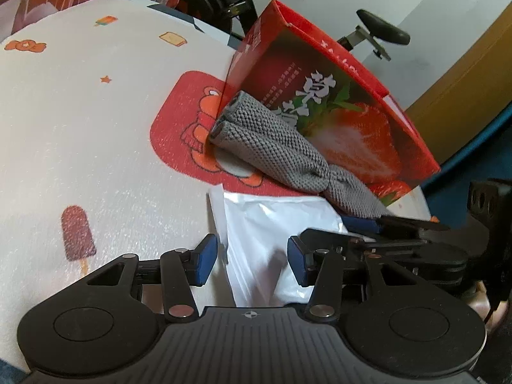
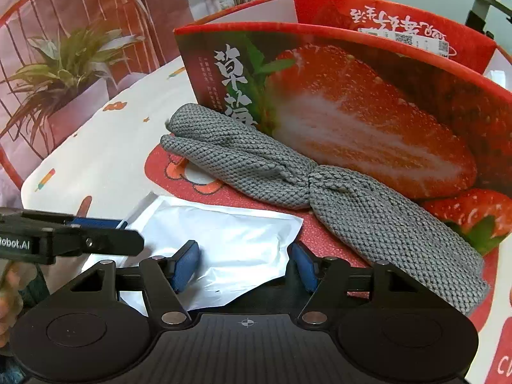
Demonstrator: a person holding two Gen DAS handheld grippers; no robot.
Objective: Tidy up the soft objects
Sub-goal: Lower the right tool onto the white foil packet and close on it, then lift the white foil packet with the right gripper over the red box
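A white plastic bag [image 2: 220, 243] is straddled by both grippers, left gripper [image 1: 252, 260] and right gripper [image 2: 244, 264], pads parted, beside a grey knitted cloth [image 2: 288, 176] and a red strawberry box [image 2: 368, 112].

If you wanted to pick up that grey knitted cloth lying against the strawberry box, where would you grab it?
Probably at the cinched waist of the grey knitted cloth, where it bunches narrow enough to fit between the jaws. Come from above on the open table side, since the red strawberry-print cardboard box blocks the far side and the white plastic bag lies in front.
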